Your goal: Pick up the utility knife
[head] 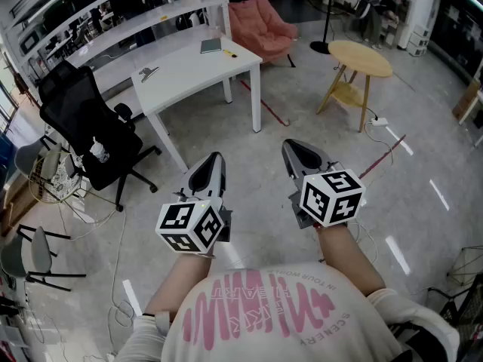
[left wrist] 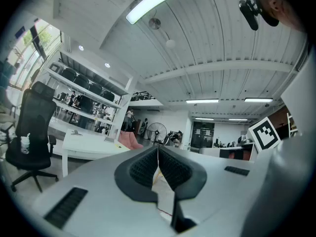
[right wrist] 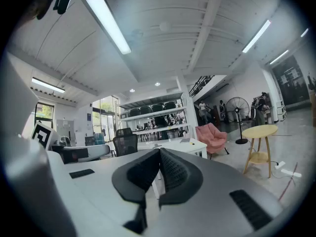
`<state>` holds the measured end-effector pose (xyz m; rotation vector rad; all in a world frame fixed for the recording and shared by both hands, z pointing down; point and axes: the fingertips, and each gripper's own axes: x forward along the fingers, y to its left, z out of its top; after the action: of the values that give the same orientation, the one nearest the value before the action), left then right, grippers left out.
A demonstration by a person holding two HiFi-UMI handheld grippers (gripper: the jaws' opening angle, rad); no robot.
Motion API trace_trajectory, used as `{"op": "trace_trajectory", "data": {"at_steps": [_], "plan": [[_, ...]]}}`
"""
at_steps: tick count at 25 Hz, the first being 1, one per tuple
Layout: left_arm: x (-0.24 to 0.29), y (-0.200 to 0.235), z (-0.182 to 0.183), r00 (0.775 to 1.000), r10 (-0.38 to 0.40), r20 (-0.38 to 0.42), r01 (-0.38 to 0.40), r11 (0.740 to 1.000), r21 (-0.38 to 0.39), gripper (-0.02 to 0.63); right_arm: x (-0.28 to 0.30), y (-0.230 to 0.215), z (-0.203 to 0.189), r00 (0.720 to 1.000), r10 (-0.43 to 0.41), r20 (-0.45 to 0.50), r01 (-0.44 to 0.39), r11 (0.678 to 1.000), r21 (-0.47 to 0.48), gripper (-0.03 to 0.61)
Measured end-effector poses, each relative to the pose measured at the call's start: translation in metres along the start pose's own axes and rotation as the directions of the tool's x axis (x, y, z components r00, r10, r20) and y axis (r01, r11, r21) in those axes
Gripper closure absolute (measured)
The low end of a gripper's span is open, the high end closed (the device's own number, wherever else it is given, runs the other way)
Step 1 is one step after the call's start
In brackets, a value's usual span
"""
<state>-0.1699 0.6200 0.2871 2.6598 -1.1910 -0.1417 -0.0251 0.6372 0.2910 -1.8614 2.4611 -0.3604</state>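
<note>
The person holds 2 grippers in front of the body, both about level and pointing to the room. In the left gripper view, the 2 fingers (left wrist: 143, 169) of the left gripper (head: 216, 157) are pressed together at the tips and nothing is between them. In the right gripper view, the fingers (right wrist: 175, 174) of the right gripper (head: 291, 146) are also fully closed on each other, and they hold nothing.

The small grey thing that looks to be the utility knife (head: 149, 72) lies on the white table (head: 196, 70), well ahead of the left fingertips and a little to their left. It is far from both grippers. On the same table, further from the fingers, lies a flat notebook (head: 211, 46) near the far edge.

To the left of the left fingers stands a black office chair (head: 90, 127), beside the white table. Beyond the right fingertips, to the right, stands a round wooden table (head: 361, 57). A pink armchair (head: 260, 21) is far ahead, between the 2 tables. The fingertips of both grippers hang over the bare grey floor (head: 256, 164).
</note>
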Motion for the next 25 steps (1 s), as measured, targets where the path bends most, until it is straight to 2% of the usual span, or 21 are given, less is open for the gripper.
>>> {"op": "trace_trajectory", "data": {"at_steps": [12, 17, 20, 23, 25], "plan": [[-0.004, 0.031, 0.006, 1.000, -0.004, 0.005, 0.004, 1.000, 0.005, 0.589, 0.026, 0.012, -0.006, 1.000, -0.018, -0.001, 0.018, 1.000, 0.003, 0.565], [-0.004, 0.056, -0.007, 1.000, -0.021, -0.002, 0.021, 1.000, -0.019, 0.589, 0.044, 0.021, -0.030, 1.000, -0.016, -0.005, 0.016, 0.998, 0.055, 0.563], [0.003, 0.067, -0.010, 1.000, -0.021, 0.001, 0.021, 0.998, -0.062, 0.589, 0.056, 0.023, -0.044, 0.999, -0.011, -0.045, 0.012, 1.000, 0.027, 0.563], [0.015, 0.082, -0.001, 1.000, 0.017, 0.023, -0.016, 0.999, -0.032, 0.589, 0.072, 0.017, -0.038, 0.999, -0.024, -0.031, 0.023, 1.000, -0.013, 0.563], [0.030, 0.094, -0.001, 0.999, 0.019, 0.026, -0.018, 0.999, -0.027, 0.589, 0.087, 0.009, -0.032, 1.000, -0.022, -0.011, 0.022, 1.000, -0.007, 0.563]]}}
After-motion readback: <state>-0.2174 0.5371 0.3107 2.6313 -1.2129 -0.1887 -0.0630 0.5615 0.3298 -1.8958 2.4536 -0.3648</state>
